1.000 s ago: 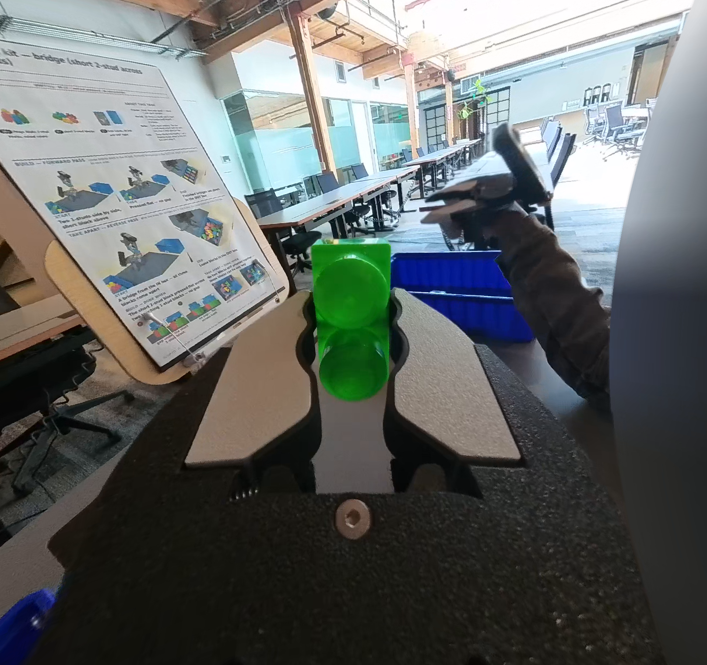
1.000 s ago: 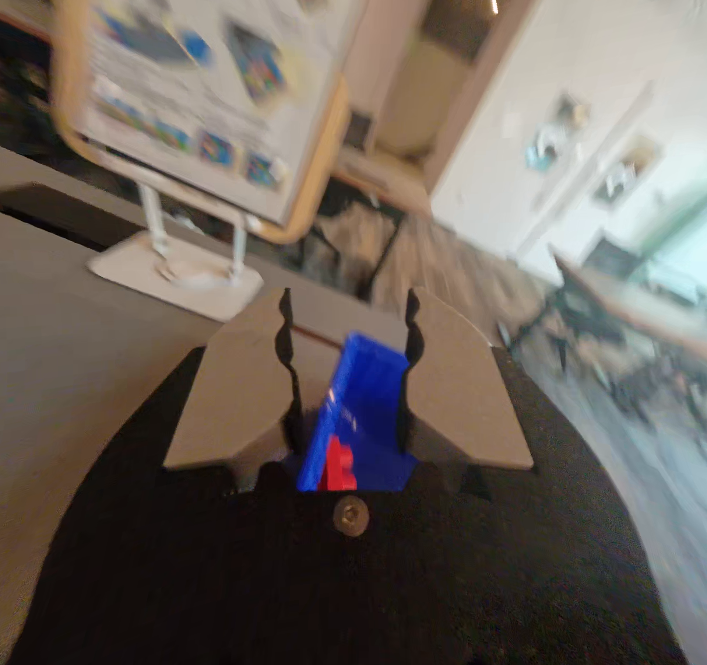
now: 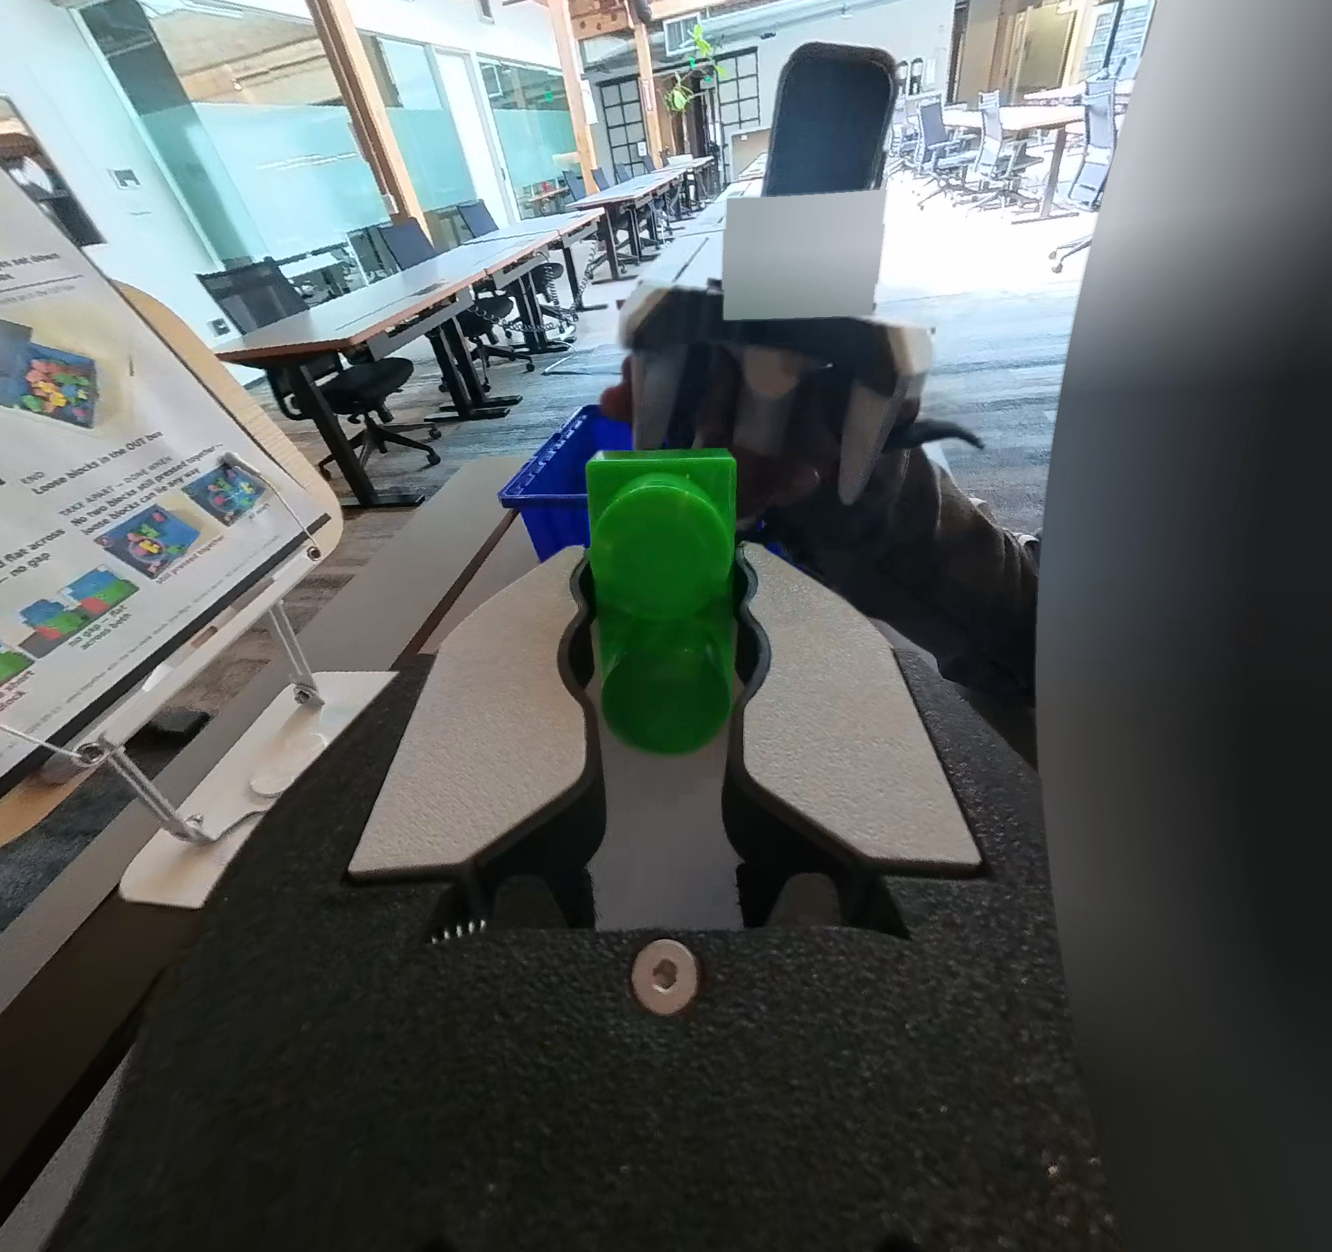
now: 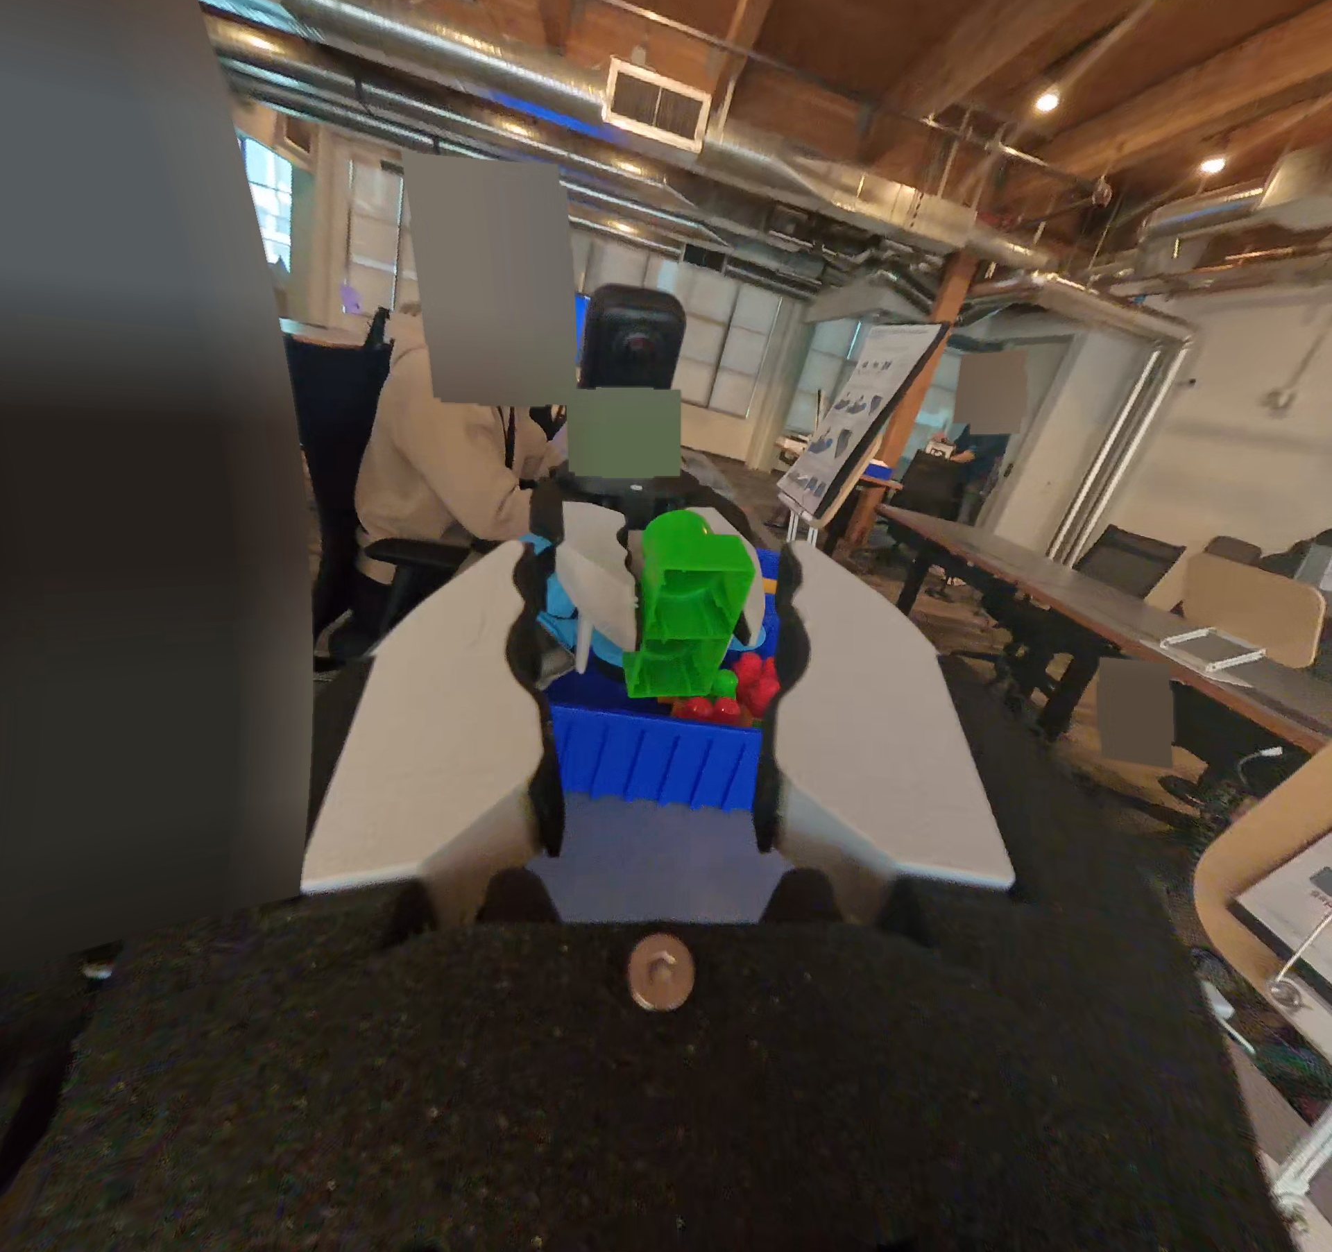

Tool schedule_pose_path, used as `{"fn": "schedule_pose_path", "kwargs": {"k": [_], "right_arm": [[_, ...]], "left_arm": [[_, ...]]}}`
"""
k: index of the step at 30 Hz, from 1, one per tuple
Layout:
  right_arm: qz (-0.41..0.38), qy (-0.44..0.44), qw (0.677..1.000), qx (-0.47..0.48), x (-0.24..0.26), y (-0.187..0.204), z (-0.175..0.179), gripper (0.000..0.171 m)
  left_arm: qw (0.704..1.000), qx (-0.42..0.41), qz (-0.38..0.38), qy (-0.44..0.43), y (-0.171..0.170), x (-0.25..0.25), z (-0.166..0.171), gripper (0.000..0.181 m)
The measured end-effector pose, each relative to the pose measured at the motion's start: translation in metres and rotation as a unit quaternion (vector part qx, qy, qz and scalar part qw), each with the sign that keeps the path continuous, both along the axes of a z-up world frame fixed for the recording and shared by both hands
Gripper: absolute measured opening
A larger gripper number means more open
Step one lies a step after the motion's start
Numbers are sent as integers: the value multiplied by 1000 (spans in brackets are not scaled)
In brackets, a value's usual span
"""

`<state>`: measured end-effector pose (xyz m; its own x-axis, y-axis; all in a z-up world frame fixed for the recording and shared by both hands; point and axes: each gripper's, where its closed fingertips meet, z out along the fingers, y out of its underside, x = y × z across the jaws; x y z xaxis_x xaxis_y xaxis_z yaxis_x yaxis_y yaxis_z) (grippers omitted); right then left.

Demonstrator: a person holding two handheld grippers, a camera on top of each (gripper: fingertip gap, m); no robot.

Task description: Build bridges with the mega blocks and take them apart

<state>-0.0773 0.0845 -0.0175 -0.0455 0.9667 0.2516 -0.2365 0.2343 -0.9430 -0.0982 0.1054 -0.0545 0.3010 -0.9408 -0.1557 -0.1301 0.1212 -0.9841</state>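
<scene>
Green block (image 3: 662, 612) sits pinched in the left gripper (image 3: 662, 641), raised over the blue bin (image 4: 652, 756) of loose blocks. Right gripper (image 4: 652, 698) faces it — spread, empty. Likely fetching: next, carry the block to the table.

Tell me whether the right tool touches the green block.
Apart. The right wrist view shows the right tool open and empty, the green two-stud plastic block held farther off.

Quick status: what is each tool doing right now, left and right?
Left tool: closed on the green block.
Right tool: open, holding nothing.
</scene>
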Motion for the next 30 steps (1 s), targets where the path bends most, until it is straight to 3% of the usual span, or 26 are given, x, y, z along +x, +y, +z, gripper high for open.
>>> {"fn": "schedule_pose_path", "kwargs": {"k": [6, 14, 30], "right_arm": [[35, 0, 999, -31, -17, -2, -8, 64], [23, -30, 999, 13, -21, -4, -18, 41], [23, -27, 999, 16, -17, -6, -14, 39]], "left_arm": [[998, 0, -57, 10, -14, 21, -3, 35], [995, -16, -92, 31, -17, 45, -13, 35], [995, -18, -98, 19, -19, 50, -10, 35]]}}
